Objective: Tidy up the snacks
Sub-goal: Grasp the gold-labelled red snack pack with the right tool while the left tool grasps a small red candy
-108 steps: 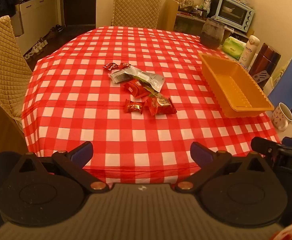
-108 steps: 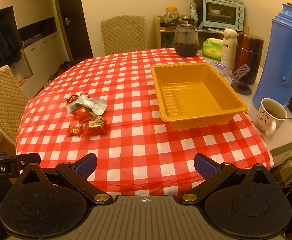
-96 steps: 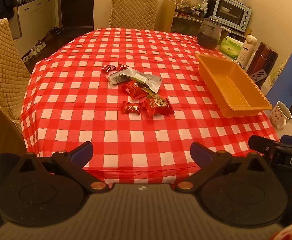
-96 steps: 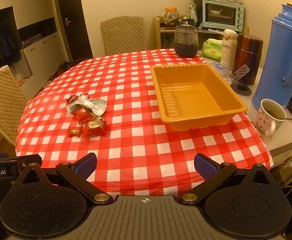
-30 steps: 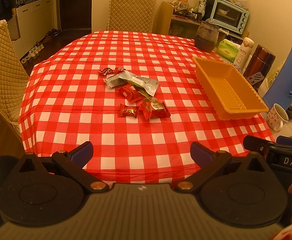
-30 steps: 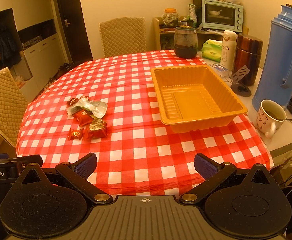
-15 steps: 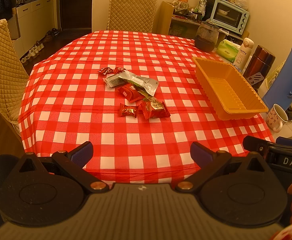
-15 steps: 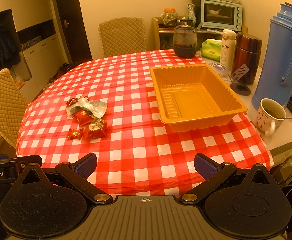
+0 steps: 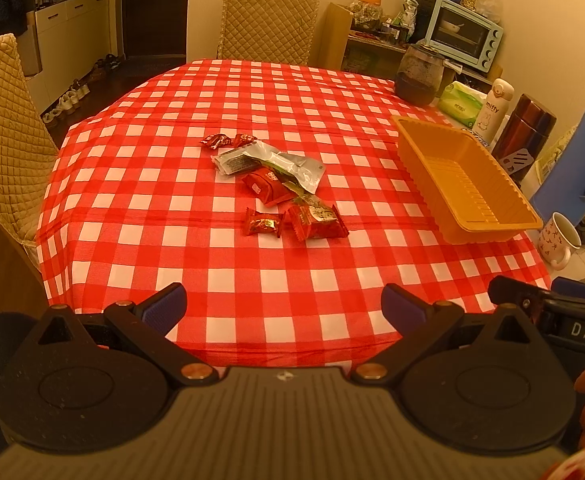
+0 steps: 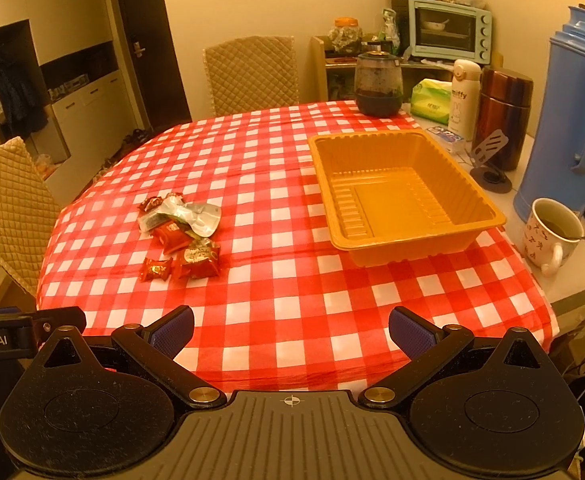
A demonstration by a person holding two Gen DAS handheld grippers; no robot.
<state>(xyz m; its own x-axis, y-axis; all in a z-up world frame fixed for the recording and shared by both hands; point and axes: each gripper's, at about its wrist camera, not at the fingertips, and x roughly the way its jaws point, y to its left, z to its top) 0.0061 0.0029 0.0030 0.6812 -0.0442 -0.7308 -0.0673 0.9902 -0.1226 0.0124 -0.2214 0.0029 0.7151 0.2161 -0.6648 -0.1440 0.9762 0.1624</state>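
Observation:
A small pile of snacks lies on the red checked tablecloth (image 9: 252, 92): a silver pouch (image 9: 270, 162), a red packet (image 9: 267, 187), a red-and-gold packet (image 9: 317, 222), a small red candy (image 9: 263, 223) and two small candies (image 9: 228, 140) at the far end. The pile also shows in the right wrist view (image 10: 182, 228). An empty orange tray (image 10: 400, 196) stands to the right of it, also in the left wrist view (image 9: 466, 180). My left gripper (image 9: 283, 306) is open and empty, above the table's near edge. My right gripper (image 10: 291, 330) is open and empty, also at the near edge.
On the table's right side stand a blue thermos (image 10: 572, 116), a mug with a spoon (image 10: 550, 232), a brown flask (image 10: 502, 112), a white bottle (image 10: 463, 98), a tissue pack (image 10: 430, 102) and a dark glass jar (image 10: 378, 84). Quilted chairs stand at the far side (image 9: 268, 24) and left (image 9: 0, 136).
Both views shifted only slightly over the last seconds; the left gripper has drawn back a little. The snacks and tray have not moved. Both grippers stay open.

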